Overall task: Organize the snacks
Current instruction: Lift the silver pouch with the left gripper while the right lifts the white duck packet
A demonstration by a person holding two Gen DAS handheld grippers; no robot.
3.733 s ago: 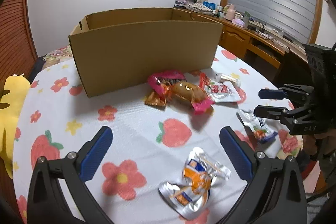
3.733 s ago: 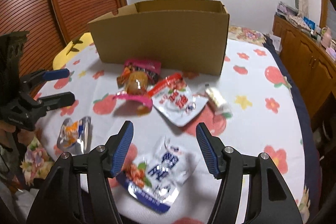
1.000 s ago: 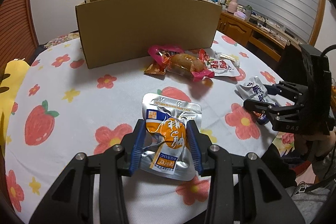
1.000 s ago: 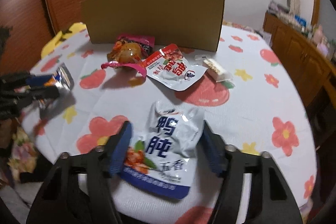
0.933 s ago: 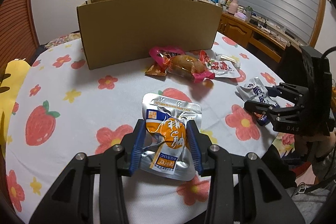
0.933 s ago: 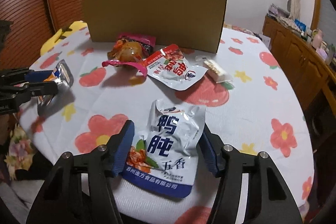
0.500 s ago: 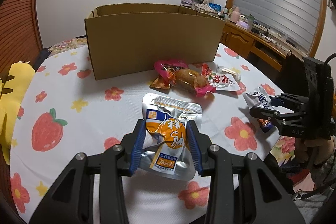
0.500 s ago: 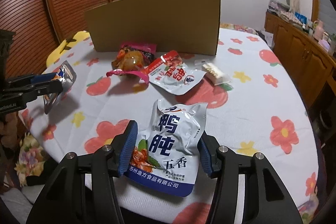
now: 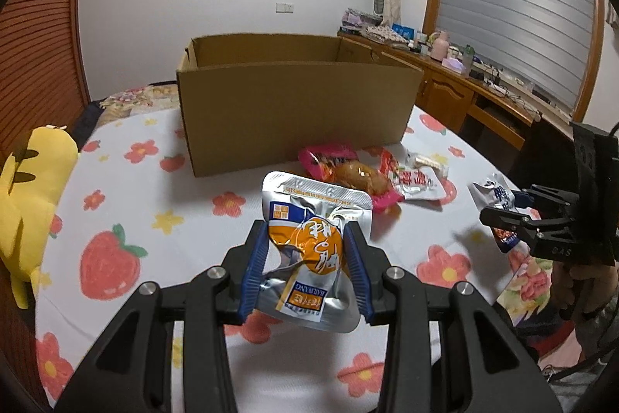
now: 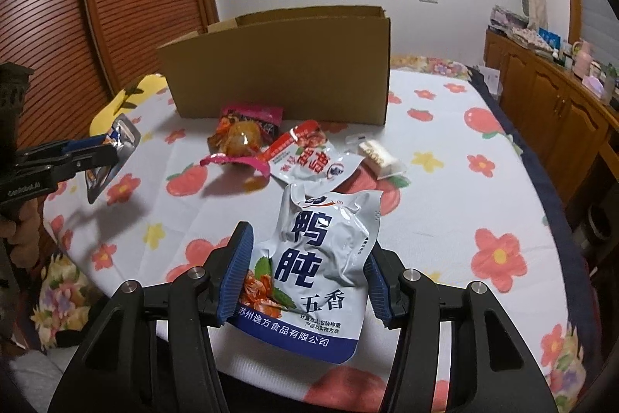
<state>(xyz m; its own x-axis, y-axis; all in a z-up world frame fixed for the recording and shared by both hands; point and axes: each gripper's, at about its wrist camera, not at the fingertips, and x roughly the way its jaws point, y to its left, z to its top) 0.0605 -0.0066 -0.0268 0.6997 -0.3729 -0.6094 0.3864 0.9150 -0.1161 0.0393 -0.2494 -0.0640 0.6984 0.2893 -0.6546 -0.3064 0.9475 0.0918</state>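
My left gripper (image 9: pixel 305 254) is shut on a silver and orange pouch (image 9: pixel 309 239), held off the flowered tablecloth (image 9: pixel 154 180). A white and blue pouch (image 10: pixel 321 258) is lifted and clamped in my right gripper (image 10: pixel 309 269). Each wrist view shows the other gripper at its edge with its pouch: the right gripper (image 9: pixel 503 208), the left gripper (image 10: pixel 104 146). An open cardboard box (image 9: pixel 298 103) stands at the back of the table. In front of it lie a pink packet (image 9: pixel 348 169), a red and white pouch (image 9: pixel 414 177) and a small white bar (image 9: pixel 425 161).
A yellow plush toy (image 9: pixel 27 188) lies at the table's left edge. Wooden cabinets (image 10: pixel 561 111) with clutter on top run along the right wall. A ribbed wooden door (image 10: pixel 116 6) stands behind the box on the left. The table edge is close below both grippers.
Both grippers, open over the pouches earlier, have shut on them and risen. In the last second both pouches came up off the cloth, and the box's open top has come into view.
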